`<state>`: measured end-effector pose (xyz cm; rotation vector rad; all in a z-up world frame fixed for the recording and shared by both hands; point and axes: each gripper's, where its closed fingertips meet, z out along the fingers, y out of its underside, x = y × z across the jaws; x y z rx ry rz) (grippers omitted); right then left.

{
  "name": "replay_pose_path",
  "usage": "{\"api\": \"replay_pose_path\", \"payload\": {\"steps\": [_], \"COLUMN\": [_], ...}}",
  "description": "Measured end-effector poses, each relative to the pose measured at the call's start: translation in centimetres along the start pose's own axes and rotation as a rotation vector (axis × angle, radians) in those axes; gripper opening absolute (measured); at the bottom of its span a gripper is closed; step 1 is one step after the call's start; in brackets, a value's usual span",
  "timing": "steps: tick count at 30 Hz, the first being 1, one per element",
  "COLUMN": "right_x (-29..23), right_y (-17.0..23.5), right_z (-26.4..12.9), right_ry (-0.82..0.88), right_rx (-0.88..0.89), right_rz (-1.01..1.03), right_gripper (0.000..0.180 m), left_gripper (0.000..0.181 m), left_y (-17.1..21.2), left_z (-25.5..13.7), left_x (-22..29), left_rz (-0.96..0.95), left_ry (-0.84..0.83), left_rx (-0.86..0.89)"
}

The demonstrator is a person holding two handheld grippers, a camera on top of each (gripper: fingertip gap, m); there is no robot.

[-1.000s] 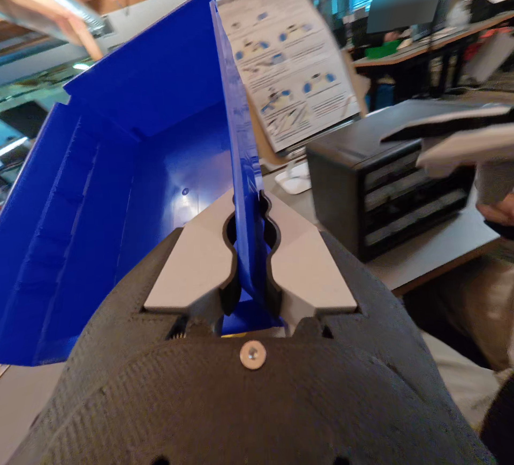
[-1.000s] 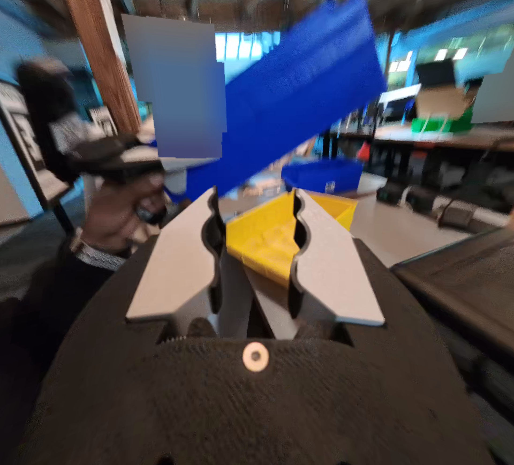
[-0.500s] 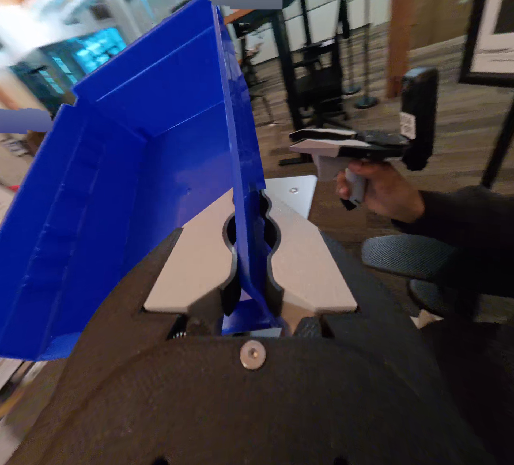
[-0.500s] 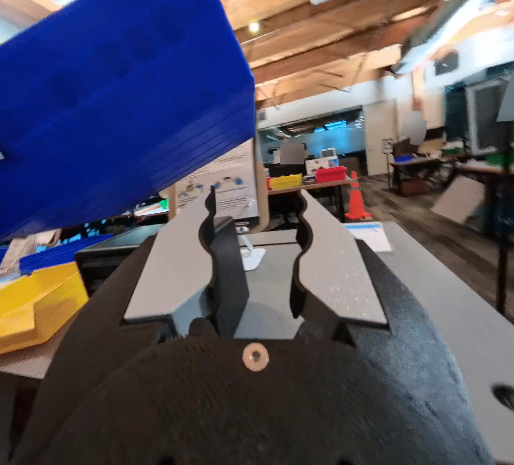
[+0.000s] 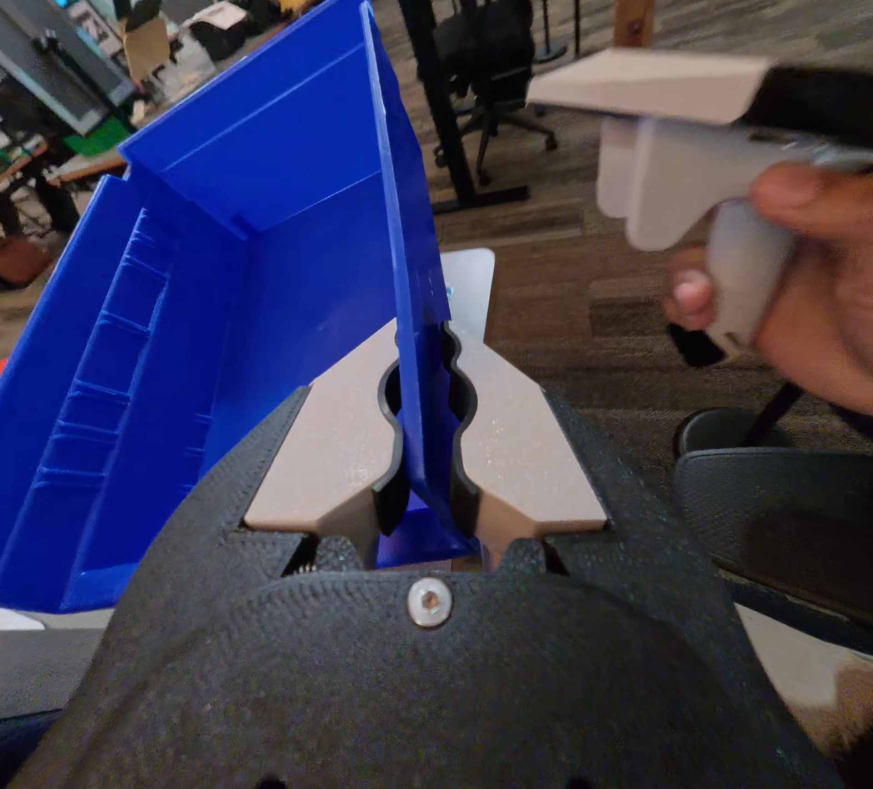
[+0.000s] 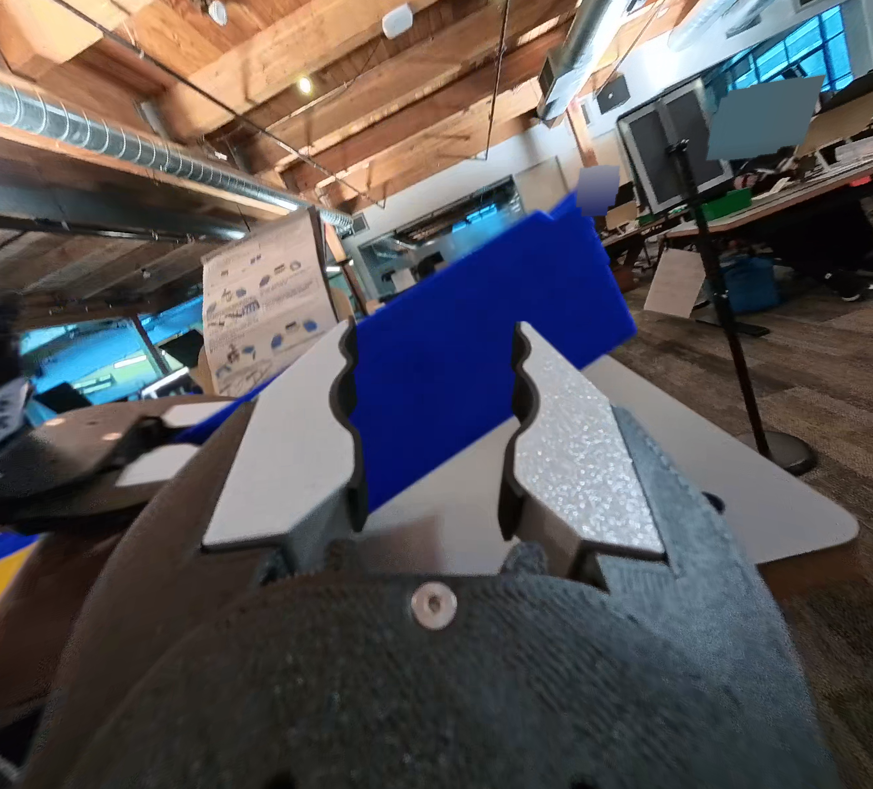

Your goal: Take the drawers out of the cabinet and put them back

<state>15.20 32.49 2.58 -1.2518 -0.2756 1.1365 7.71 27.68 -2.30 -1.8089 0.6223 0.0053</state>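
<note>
A large blue plastic drawer bin (image 5: 226, 275) hangs in the air, open side toward the left wrist camera. My left gripper (image 5: 420, 341) is shut on its right side wall. My right gripper (image 6: 434, 332) is open and empty. The blue bin (image 6: 472, 341) lies a little beyond its fingertips, above the grey table (image 6: 661, 459). In the left wrist view the right gripper (image 5: 557, 91) shows at the upper right, held by a hand (image 5: 826, 317). The left gripper (image 6: 179, 436) shows blurred at the left of the right wrist view. The cabinet is out of view.
A grey table corner (image 5: 472, 275) shows behind the bin, over dark carpet. A black office chair (image 5: 779, 530) is at the lower right. A poster board (image 6: 264, 308) stands behind the table. A yellow bin edge (image 6: 14, 568) is at the far left. A black stand (image 6: 737, 341) is on the right.
The left gripper has swung with the blue bin away from the black cabinet, so its view now faces floor and chairs. The right gripper stayed open and turned; the bin now sits lower, ahead of its fingers.
</note>
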Motion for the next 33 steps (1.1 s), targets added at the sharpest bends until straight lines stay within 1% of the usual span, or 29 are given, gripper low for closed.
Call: {"api": "replay_pose_path", "payload": {"steps": [5,10,15,16,17,18,21,22,25,27,30,32,33], "right_x": [-1.5,-2.1,-1.3,-1.0,-0.8,-0.7,-0.1,0.3,0.9,0.7,1.2,2.4,2.5], "right_y": [3.5,7.5,10.0,10.3,10.5,10.2,9.0,9.1,9.6,9.6,9.5,9.9,10.6], "right_z": [1.0,1.9,2.8,2.9,2.9,2.9,3.1,3.3,3.6,3.5,3.2,3.0,3.0], "right_ry": [-0.031,-0.064,-0.066,-0.069,-0.076,-0.088,-0.089,-0.074,-0.035,-0.016,0.062,0.152,0.167], "right_rx": [-0.110,-0.233,-0.306,-0.315,-0.315,-0.292,-0.199,-0.199,-0.224,-0.219,-0.223,-0.268,-0.306], "right_rz": [-0.073,-0.095,-0.068,-0.052,-0.034,-0.017,-0.026,-0.045,-0.070,-0.049,-0.118,-0.182,-0.196], "right_gripper": [0.065,0.066,0.065,0.062,0.053,0.046,0.045,0.045,0.051,0.059,0.073,0.091,0.092], "left_gripper": [0.005,0.006,0.006,0.006,0.005,0.006,0.005,0.005,0.014,0.022,0.043,0.046,0.047], "left_y": [6.3,10.3,12.2,12.4,12.5,12.7,13.0,13.0,13.5,13.1,11.8,11.4,11.5], "left_z": [3.6,6.2,8.5,8.8,9.2,9.6,10.9,11.2,11.8,11.6,9.3,6.7,5.1], "left_x": [-0.9,-2.1,-3.1,-3.4,-3.6,-3.8,-4.1,-4.2,-3.6,-3.1,-2.4,-1.4,-0.6], "left_rz": [-0.061,-0.088,-0.102,-0.092,-0.091,-0.088,-0.099,-0.103,-0.164,-0.233,-0.305,-0.308,-0.289], "left_ry": [-0.045,-0.081,-0.121,-0.137,-0.143,-0.149,-0.151,-0.150,-0.088,-0.033,0.044,0.106,0.137], "left_rx": [-0.088,-0.157,-0.190,-0.194,-0.199,-0.207,-0.204,-0.204,-0.261,-0.266,-0.240,-0.245,-0.269]}}
